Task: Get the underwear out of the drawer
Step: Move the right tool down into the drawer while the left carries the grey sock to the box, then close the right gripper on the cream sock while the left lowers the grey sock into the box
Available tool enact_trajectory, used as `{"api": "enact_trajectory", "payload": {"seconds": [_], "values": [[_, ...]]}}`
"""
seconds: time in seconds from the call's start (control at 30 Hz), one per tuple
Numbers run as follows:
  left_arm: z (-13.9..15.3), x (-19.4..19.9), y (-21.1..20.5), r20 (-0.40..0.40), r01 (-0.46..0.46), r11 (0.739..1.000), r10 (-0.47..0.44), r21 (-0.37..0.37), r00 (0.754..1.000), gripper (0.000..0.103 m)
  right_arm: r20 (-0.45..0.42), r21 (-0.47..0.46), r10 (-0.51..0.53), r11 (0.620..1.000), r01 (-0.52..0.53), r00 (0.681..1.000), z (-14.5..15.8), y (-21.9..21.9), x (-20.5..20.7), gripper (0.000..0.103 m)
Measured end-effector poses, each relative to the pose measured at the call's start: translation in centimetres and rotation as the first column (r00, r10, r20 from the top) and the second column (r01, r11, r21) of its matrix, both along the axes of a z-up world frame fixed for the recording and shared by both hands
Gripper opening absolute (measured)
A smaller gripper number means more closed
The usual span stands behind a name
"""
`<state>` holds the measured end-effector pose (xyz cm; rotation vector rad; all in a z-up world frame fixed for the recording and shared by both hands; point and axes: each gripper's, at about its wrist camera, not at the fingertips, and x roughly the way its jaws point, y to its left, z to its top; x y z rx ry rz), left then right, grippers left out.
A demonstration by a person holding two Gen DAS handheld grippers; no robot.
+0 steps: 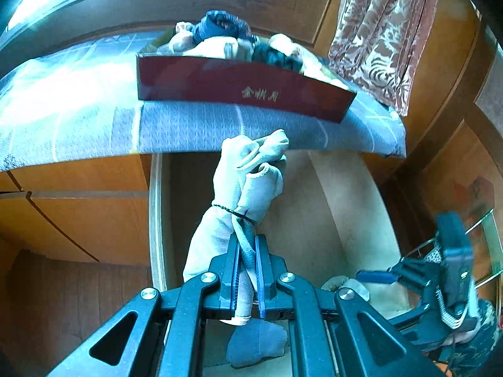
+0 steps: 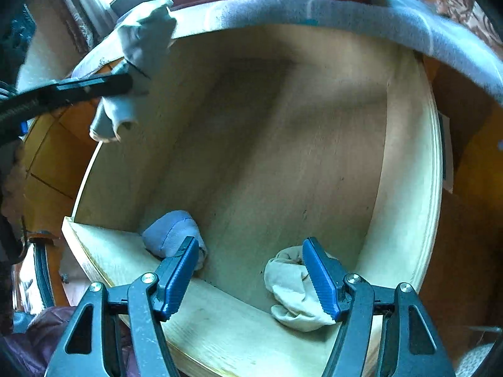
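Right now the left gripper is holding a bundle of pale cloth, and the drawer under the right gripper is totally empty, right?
Not quite. The drawer is not empty: the right wrist view shows a blue roll and a cream roll lying on its bottom near the front wall. The rest holds: the left gripper is shut on the bundle of pale cloth, and the right gripper hangs open above the drawer.

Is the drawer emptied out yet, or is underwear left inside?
Not empty. Two bundles remain near the drawer front: a blue one and a cream one.

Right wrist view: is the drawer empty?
No, a blue bundle and a cream bundle lie near the drawer's front.
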<state>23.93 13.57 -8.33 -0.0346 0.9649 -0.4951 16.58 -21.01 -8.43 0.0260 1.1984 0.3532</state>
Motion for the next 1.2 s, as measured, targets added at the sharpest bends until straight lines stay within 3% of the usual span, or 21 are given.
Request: {"api": "enact_trajectory", "payload": {"seconds": [0.27,0.63,0.97,1.07,1.2], "values": [[4.2,0.8,1.5,0.077,-0.025,0.998,0.029,-0.051,0.997,0.007,-0.025,-0.017,-0.009,1.000,0.009,1.000,-1.2,0.3,-0.1,0.069],[10.8,3.4,2.0,0.207,-0.063,0.996,0.075,-0.064,0.975,0.008,-0.054,-0.060,-0.023,0.998,0.020,0.998,-2.6,1.0,-0.2,0.069],[14.7,8.6,0.9,0.256,-0.079,0.996,0.088,-0.046,0.963,0.008,-0.079,-0.128,-0.060,0.991,0.050,0.995,-3.3,1.5,0.4,0.068],[14.5,11.0,0.4,0.249,-0.093,0.995,0.096,-0.024,0.964,0.008,-0.110,-0.152,-0.074,0.987,0.057,0.991,-4.0,1.5,0.9,0.063],[13.4,13.3,-0.8,0.230,-0.098,0.995,0.094,0.005,0.969,0.008,-0.154,-0.214,-0.097,0.975,0.063,0.983,-5.0,1.4,1.5,0.044]]}}
